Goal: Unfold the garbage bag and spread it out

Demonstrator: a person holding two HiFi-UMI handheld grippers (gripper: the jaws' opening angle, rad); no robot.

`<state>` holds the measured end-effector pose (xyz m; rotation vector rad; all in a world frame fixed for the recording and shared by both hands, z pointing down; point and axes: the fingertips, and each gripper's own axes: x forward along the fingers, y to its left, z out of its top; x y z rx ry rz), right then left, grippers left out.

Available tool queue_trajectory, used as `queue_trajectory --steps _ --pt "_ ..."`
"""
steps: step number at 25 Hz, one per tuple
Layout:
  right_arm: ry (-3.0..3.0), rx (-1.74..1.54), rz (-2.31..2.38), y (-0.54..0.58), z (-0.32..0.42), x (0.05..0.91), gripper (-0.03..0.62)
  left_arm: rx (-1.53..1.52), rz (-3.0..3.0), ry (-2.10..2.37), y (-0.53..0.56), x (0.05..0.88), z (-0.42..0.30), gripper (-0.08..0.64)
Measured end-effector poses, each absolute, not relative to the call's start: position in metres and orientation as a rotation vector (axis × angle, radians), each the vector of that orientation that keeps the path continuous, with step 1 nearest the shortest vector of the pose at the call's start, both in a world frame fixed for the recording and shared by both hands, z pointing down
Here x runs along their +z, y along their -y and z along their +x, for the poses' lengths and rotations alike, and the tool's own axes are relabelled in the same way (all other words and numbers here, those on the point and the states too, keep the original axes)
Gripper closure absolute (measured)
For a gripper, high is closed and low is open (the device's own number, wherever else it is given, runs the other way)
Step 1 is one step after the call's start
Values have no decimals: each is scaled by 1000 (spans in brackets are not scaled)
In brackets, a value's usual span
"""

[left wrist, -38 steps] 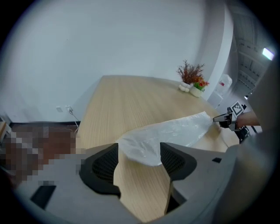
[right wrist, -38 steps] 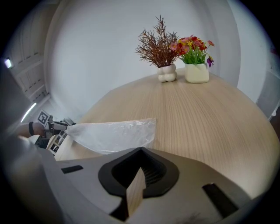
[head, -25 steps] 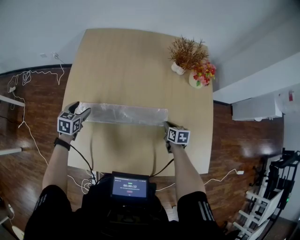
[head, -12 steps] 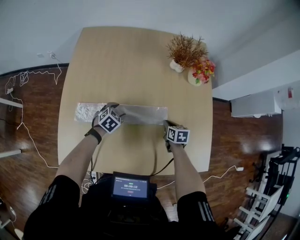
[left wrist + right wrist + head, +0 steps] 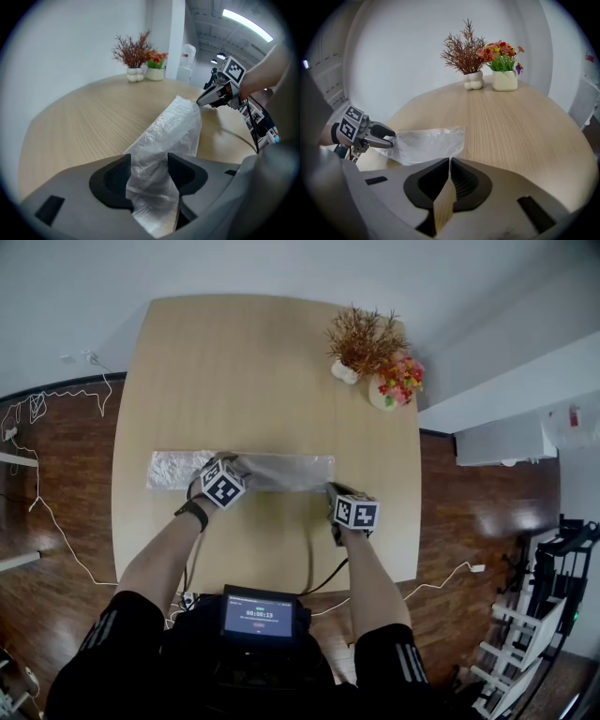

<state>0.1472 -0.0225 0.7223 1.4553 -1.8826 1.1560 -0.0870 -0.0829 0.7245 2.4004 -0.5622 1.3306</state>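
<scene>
Tools first: left tool (image 5: 149, 165) pinches bunched film of the garbage bag (image 5: 174, 123) partway along it. Right tool (image 5: 449, 161) sits at the bag's right corner, jaws just opening, film edge between the tips. Bag lies as a narrow folded strip across the tabletop (image 5: 267, 362); unfolding hardly begun, spreading all left. Only the head view shows the strip's free end beyond the left tool; the pinches show only in the gripper views.

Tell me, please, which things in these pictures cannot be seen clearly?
- Text on the screen: head view, too small to read.
- Middle of the garbage bag: head view, hidden under the left gripper.
- Bag's near end: left gripper view, goes under the gripper body.
- Whether the pads press the bag: left gripper view, film hides the contact.
</scene>
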Motion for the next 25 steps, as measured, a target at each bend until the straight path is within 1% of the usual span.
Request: queue_trajectory --steps 7,8,11,15,21,25 --pt "1909 1113 1504 32 151 700 552 1310 2418 518 87 723 -78 307" --pt "1922 1094 1505 36 153 692 525 1310 2420 508 87 724 -76 307" --pt "1941 1016 1488 47 164 669 504 1308 2428 482 90 731 -68 307" --pt "1938 949 1472 59 185 649 444 1304 2437 472 93 731 -55 307" --pt "1936 911 1470 81 202 640 440 1290 2438 488 101 732 -39 307" --pt "1926 870 1396 96 207 654 440 1274 2440 510 106 724 -25 307"
